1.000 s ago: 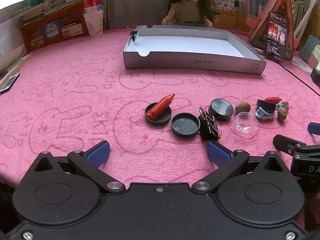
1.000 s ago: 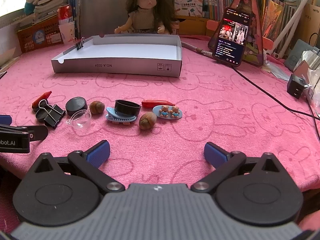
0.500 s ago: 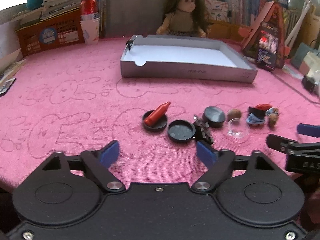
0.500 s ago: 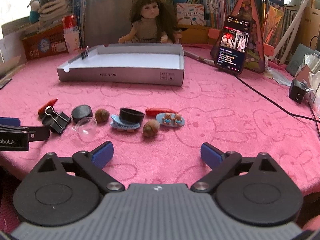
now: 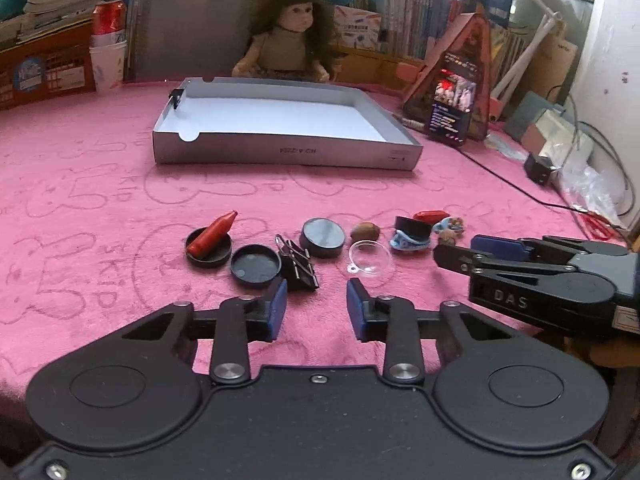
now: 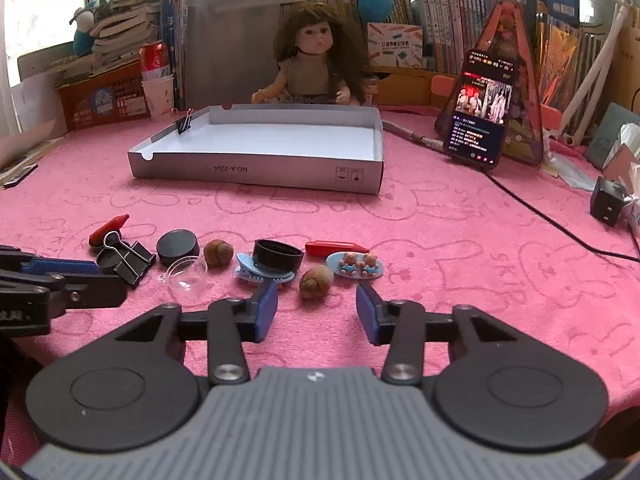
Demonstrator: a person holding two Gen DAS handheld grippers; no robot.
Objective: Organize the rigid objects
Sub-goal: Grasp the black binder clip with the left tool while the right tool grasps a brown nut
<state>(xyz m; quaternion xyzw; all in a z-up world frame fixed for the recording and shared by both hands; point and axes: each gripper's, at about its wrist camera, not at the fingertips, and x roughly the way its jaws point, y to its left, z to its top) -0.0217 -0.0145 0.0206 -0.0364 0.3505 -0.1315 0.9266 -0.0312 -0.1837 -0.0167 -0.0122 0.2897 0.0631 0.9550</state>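
- The left gripper [image 5: 316,305] hovers low over the pink surface [image 5: 100,200], its fingers [image 5: 276,308] parted by a narrow gap and holding nothing.
- Just ahead of its left finger lies the black binder clip [image 5: 298,266], its wire handles pointing away toward the tray.
- The red crayon [image 5: 212,232] rests tilted on a black lid [image 5: 208,247], long axis running from near-left to far-right, tip aimed up and toward the tray.
- The right gripper [image 6: 316,310] has its fingers [image 6: 266,310] somewhat apart and empty; a walnut [image 6: 316,282] sits just beyond them, seemingly not touched.
- The small objects form a row across the surface, well short of the grey cardboard tray [image 6: 260,170].
- A red clip [image 6: 336,247] lies lengthwise along that row, behind the bear hair clip [image 6: 354,265].
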